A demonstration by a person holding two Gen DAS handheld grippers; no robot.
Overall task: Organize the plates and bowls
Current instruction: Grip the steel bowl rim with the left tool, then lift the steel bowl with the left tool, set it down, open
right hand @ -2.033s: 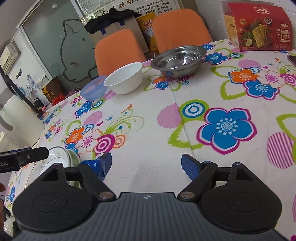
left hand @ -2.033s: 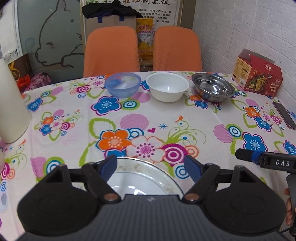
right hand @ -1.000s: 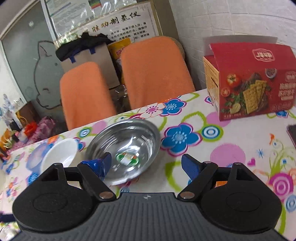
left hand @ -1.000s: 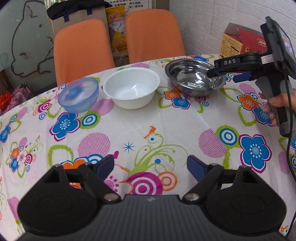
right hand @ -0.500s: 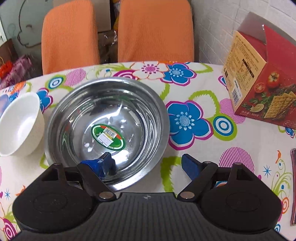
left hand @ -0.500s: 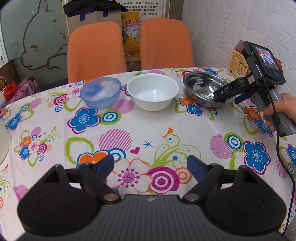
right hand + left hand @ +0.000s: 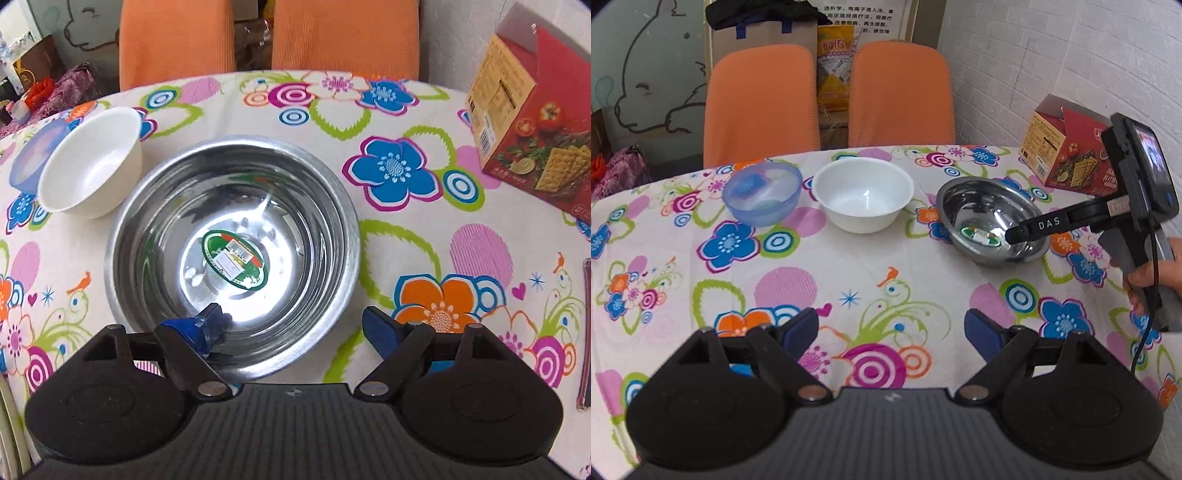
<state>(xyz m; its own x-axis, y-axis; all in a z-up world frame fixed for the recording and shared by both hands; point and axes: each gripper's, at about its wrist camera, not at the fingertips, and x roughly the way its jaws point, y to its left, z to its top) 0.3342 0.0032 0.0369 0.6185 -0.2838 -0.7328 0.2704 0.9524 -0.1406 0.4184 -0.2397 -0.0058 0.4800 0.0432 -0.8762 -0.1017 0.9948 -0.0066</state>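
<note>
Blue-padded right gripper (image 7: 291,326) open, straddling near rim of steel bowl (image 7: 232,254): left pad inside, right pad outside. Left gripper (image 7: 890,332) open, empty, over tablecloth (image 7: 849,266). Further back: white bowl (image 7: 863,199), blue bowl (image 7: 762,194) w/ chairs (image 7: 761,103) behind.

Tablecloth (image 7: 849,266): white ground printed with blue, orange and pink flowers, concentric rings and green curls. At 11 o'clock, a translucent blue bowl (image 7: 762,199); at 12, a plain white bowl (image 7: 863,199); at 2, a mirror-bright steel bowl (image 7: 232,254) with a green, white and red sticker (image 7: 232,263). Chairs (image 7: 761,103): orange. Box (image 7: 532,110): red with cracker pictures. Gripper pads (image 7: 376,328): blue on black.
</note>
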